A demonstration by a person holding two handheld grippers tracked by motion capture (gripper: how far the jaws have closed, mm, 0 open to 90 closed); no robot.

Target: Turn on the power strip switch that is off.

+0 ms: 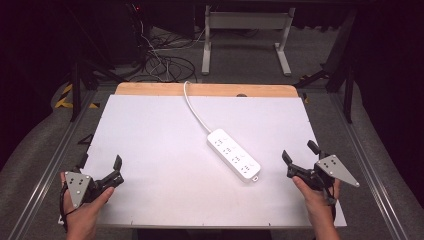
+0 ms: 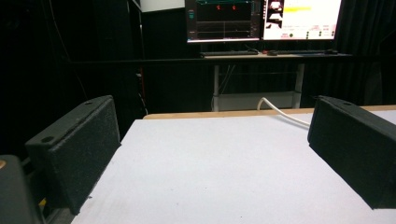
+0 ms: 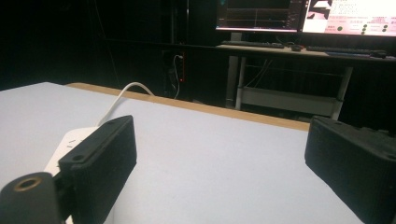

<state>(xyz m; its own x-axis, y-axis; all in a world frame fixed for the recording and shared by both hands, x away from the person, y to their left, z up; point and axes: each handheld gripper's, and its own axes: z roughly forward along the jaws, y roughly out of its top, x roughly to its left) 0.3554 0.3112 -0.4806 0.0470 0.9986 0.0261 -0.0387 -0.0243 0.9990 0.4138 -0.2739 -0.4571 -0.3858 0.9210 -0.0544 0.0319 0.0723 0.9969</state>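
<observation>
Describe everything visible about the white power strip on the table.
The power strip is a long white plastic bar with rounded ends and rows of socket holes on its top face. It lies flat and slantwise on the white table, right of centre. Its white cord curves from the far end over the table's back edge. Nothing grips or touches it; the right gripper is nearest.

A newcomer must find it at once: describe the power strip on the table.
Start from the white table in the high view. Right of its centre, nearer the right gripper than the left gripper, lies the power strip, set diagonally. It is a white, oblong bar with rows of sockets, trailing a white cable over the far edge.
</observation>
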